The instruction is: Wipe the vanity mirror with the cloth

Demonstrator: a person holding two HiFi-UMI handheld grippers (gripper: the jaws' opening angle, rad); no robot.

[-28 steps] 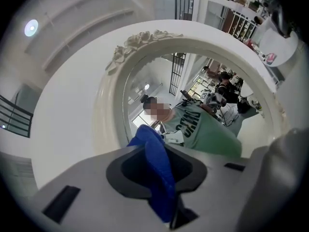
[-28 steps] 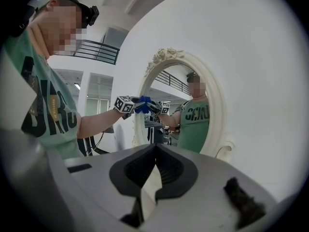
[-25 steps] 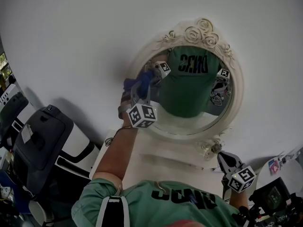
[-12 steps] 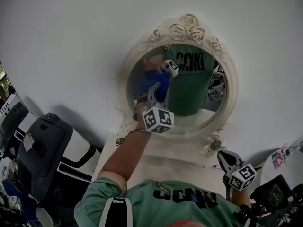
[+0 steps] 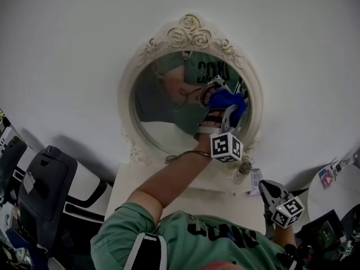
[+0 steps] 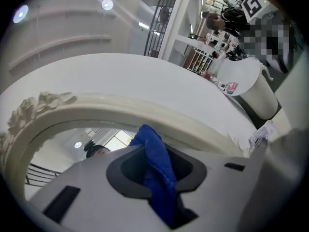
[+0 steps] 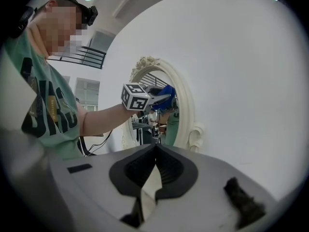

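At the far left of the head view, a black chair (image 5: 45, 179) stands beside a white vanity table (image 5: 180, 187) set against a white wall (image 5: 67, 49). Above the table hangs the oval vanity mirror (image 5: 163, 111), whose cream frame (image 5: 191, 31) is topped with carved roses. The person's bare left forearm (image 5: 174, 176) reaches up from a green shirt (image 5: 185, 238) and across the lower part of the glass.

The left gripper (image 5: 220, 112) sits over the right half of the mirror, near the frame's right edge, with its marker cube (image 5: 226, 146) facing the camera. Its jaws pinch a blue cloth (image 5: 228, 99), and the bunched cloth lies against the glass, though contact itself is hard to judge from the head view. In the left gripper view, the cloth (image 6: 149, 139) is clamped between the two dark pads of the left gripper (image 6: 157, 152) and sticks out past them toward the curved frame (image 6: 145, 114), with reflecting glass (image 6: 63, 144) just below.

Further right and lower, the right gripper (image 5: 266, 189) hangs well apart from the mirror, beside the table's right end. In the right gripper view, the right gripper (image 7: 155, 151) has its fingers pressed together at the tips. That view looks back at the mirror (image 7: 164, 120), with the left gripper (image 7: 157, 99) and blue cloth (image 7: 167, 92) up against it.
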